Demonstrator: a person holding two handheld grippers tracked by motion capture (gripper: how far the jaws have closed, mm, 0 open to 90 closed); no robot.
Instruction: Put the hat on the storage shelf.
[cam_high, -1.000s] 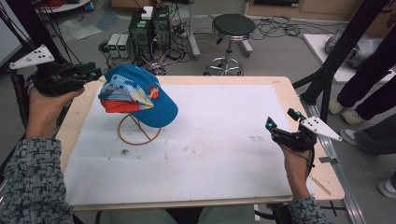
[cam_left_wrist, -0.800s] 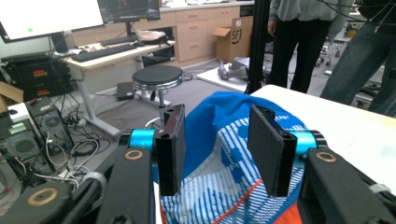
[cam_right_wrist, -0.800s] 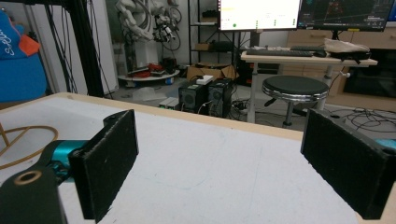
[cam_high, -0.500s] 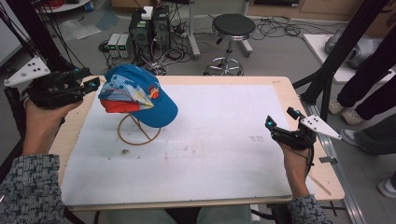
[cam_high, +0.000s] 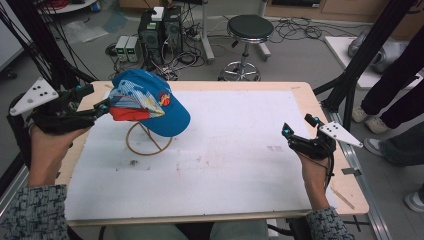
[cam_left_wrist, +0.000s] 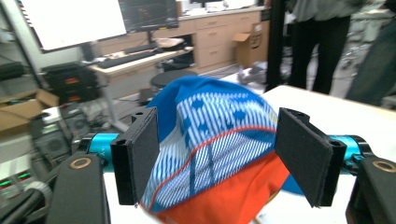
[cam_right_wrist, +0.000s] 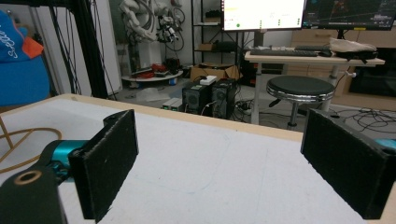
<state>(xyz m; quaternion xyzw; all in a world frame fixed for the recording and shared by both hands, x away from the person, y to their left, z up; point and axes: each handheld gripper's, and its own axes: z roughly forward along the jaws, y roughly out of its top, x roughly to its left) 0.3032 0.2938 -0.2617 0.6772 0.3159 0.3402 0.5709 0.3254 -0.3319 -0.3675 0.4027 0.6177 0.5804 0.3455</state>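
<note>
My left gripper sits at the back of the blue cap, which is perched on a wire stand at the table's left-rear. Jaws have just been opening, now wide, pads off the fabric w/ cap between them. Looks like the release/regrip step. Next: close on crown or back off w/o tipping stand. Right gripper open, idle, holding nothing. Cap badge unreadable; white script on the cap in right gripper view too partial.

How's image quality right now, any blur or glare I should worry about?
High view: even lighting, sharp, soft shadow under the cap on its wire stand. Left gripper view: cap close and slightly soft, background blurred. Right gripper view: table clear, bright monitor washed out at top.
</note>
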